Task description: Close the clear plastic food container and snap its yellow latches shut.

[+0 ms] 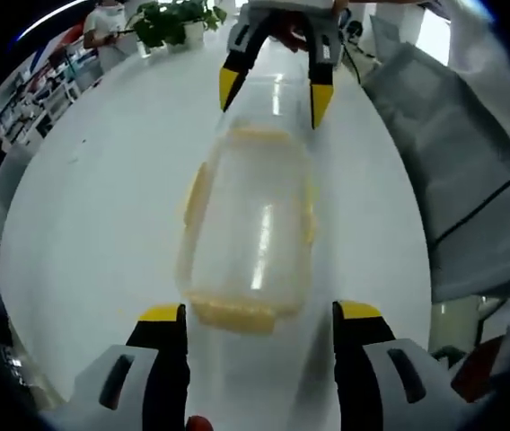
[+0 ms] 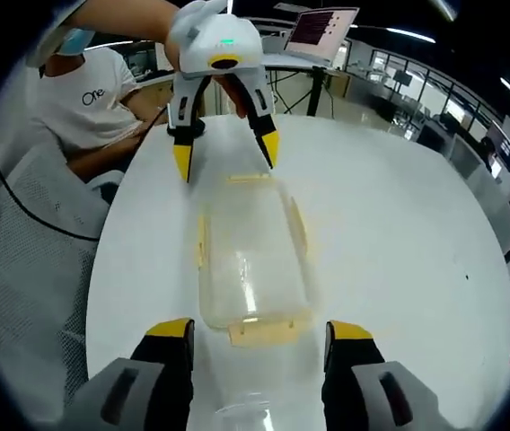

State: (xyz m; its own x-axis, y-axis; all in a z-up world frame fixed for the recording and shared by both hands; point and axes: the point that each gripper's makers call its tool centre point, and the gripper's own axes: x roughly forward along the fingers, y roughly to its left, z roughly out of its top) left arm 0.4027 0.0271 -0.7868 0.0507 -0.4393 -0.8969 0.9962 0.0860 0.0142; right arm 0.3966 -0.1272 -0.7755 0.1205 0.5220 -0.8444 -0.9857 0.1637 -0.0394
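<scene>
Currently the clear plastic food container [image 1: 248,242] is lying on the white tabletop [image 1: 102,224] between the left hand-held gripper [image 1: 259,314] and right hand-held gripper [image 2: 257,330], both spreading empty jaws apart, touching nothing.

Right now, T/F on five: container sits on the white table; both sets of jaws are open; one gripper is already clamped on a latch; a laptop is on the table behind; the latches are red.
1. The clear container sits on the white table. True.
2. Both grippers have open jaws. True: the left gripper and the right gripper each stand spread, one at either end of the container.
3. One gripper is clamped on a latch. False: neither touches the container.
4. A laptop stands at the far end of the table. True, in the right gripper view.
5. The latches are red. False: the latch is yellow.
</scene>
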